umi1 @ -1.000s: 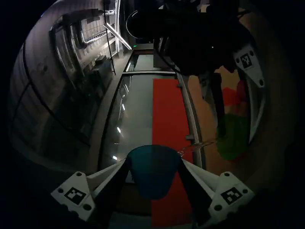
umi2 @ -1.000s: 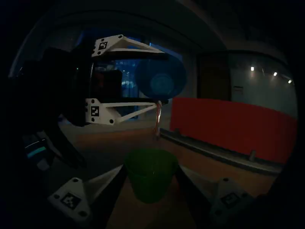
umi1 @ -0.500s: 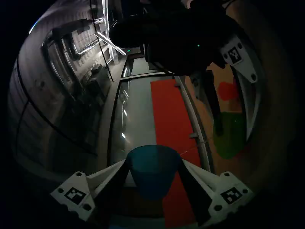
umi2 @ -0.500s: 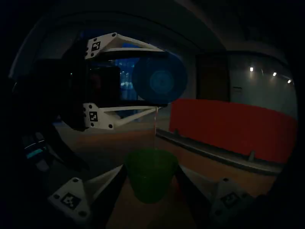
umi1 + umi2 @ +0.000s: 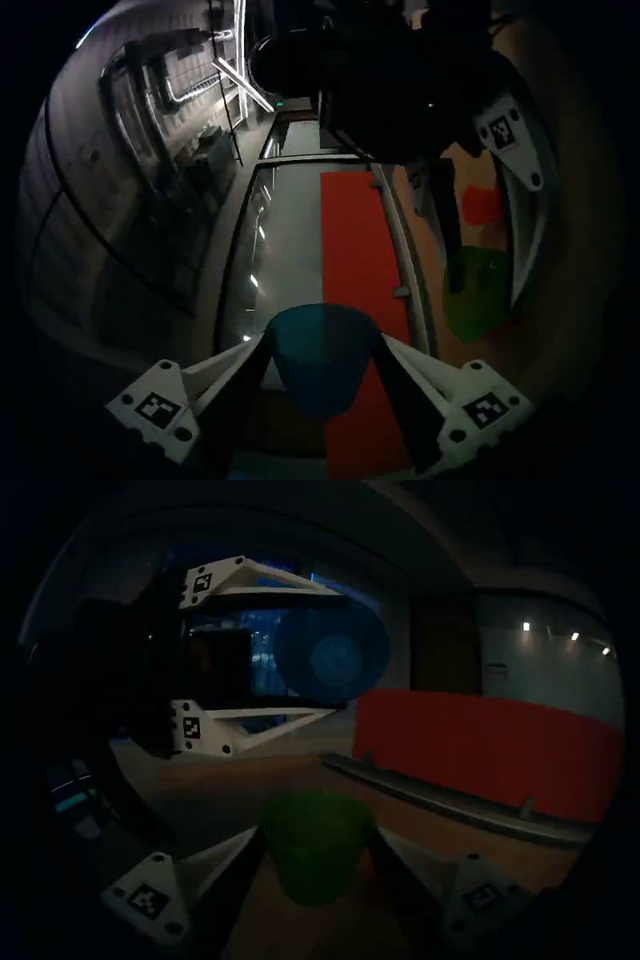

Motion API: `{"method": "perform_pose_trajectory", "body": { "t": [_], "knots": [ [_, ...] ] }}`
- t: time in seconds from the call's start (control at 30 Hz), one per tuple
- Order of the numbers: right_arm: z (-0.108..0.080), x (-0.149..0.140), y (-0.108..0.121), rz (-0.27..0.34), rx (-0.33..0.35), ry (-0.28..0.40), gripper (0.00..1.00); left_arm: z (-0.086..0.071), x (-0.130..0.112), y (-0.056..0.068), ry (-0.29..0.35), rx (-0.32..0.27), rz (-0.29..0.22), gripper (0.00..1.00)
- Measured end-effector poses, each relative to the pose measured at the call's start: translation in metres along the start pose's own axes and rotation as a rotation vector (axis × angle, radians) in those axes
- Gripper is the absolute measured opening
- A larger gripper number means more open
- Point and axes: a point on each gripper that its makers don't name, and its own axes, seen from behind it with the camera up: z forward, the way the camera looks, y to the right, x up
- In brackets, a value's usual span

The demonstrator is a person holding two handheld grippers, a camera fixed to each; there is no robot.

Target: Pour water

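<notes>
The scene is dim. My left gripper (image 5: 322, 352) is shut on a blue cup (image 5: 322, 376). In the right gripper view that left gripper (image 5: 340, 654) holds the blue cup (image 5: 330, 652) tipped on its side, bottom toward the camera, above and slightly behind a green cup (image 5: 318, 848). My right gripper (image 5: 318, 836) is shut on the green cup, which stands upright. In the left gripper view the green cup (image 5: 476, 292) sits between the right gripper's fingers (image 5: 524, 240). No stream of water shows between the cups.
A long red panel (image 5: 496, 744) runs along the right, with a metal rail (image 5: 432, 796) at its foot. Brown flooring (image 5: 224, 788) lies below the cups. A glass wall with light strips (image 5: 240, 72) rises on the left. A dark hand and camera body (image 5: 400, 80) are behind the right gripper.
The water stream from the blue cup into the green cup thinned, then stopped. The blue cup has shifted slightly left in the right gripper view.
</notes>
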Motion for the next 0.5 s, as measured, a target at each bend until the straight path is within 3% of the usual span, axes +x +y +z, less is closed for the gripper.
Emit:
{"method": "perform_pose_trajectory", "body": {
  "t": [0.23,0.5],
  "knots": [
    [-0.0025,0.0009,0.0039,0.002,-0.012,0.005,1.0,0.0019,-0.004,0.0015,0.001,-0.015,-0.216,0.87],
    [-0.0046,0.0039,0.0054,0.004,-0.021,0.014,1.0,0.0024,-0.0095,0.0018,0.011,-0.035,-0.533,0.87]
  ]
}}
